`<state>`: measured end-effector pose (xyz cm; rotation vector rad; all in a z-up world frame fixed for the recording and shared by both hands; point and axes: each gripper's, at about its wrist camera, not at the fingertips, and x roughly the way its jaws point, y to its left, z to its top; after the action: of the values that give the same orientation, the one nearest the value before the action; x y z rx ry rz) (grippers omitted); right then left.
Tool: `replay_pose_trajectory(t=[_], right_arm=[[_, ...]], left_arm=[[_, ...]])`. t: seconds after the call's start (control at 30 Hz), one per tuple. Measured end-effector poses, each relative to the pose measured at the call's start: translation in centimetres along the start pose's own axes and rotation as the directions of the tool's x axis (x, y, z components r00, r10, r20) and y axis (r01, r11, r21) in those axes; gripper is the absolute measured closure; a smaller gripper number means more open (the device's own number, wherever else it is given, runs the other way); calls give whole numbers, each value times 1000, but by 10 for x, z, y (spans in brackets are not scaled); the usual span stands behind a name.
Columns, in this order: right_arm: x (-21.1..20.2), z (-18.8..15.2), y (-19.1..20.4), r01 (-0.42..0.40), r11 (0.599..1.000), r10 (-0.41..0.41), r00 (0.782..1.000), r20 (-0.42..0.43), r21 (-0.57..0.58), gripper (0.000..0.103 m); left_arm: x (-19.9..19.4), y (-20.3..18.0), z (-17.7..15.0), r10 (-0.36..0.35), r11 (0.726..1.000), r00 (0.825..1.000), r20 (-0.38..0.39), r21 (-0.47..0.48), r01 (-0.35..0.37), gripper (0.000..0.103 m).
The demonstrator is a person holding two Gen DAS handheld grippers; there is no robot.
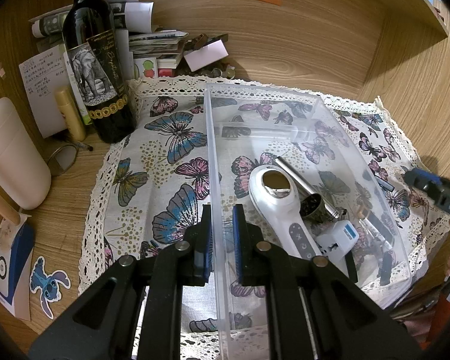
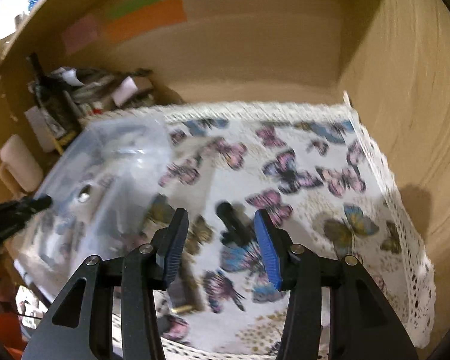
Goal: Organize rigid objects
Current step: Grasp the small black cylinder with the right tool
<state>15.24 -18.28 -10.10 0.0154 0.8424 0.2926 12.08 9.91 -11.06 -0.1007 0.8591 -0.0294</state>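
While left fingers (image 1: 222, 240) straddle the bin wall (image 1: 214, 180), right fingers (image 2: 222, 247) spread, empty.

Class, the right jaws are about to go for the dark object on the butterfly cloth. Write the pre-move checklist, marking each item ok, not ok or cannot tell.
1. Right gripper open wide enough: ok.
2. Dark object lies between the open jaws, free on the cloth: ok.
3. What the dark object is: cannot tell, the picture is blurred.
4. Left gripper straddles the clear bin wall; firm grip: cannot tell.
5. Space left in the bin beyond the white handheld device: ok.
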Motion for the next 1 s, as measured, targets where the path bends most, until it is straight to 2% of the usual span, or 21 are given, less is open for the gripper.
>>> replay_pose_trajectory(t=[0.2, 0.4, 0.43, 0.47, 0.53, 0.67, 1.0], right_arm=[[25, -14, -8, 12, 1000, -11, 997, -81, 10, 60], [48, -7, -8, 21, 1000, -21, 994, -107, -3, 60], [53, -6, -8, 15, 1000, -15, 993, -119, -5, 64], [55, -6, -9, 11, 1000, -11, 992, -122, -4, 79], [58, -8, -7, -18, 1000, 17, 991, -129, -8, 82], [50, -8, -3, -18, 1000, 17, 997, -81, -16, 84], [18, 5, 19, -82, 995, 83, 997, 11, -55, 84]], left_arm=[[0, 0, 3, 6, 1000, 1000, -2, 4, -6, 93], [0, -1, 3, 7, 1000, 1000, -2, 4, -7, 93], [0, 0, 3, 7, 1000, 1000, -2, 4, -7, 93], [0, 0, 3, 8, 1000, 1000, -2, 5, -8, 93], [0, 0, 3, 7, 1000, 1000, -2, 4, -6, 93], [0, 0, 3, 6, 1000, 1000, -2, 6, -6, 93], [0, 0, 3, 7, 1000, 1000, -2, 6, -7, 93]])
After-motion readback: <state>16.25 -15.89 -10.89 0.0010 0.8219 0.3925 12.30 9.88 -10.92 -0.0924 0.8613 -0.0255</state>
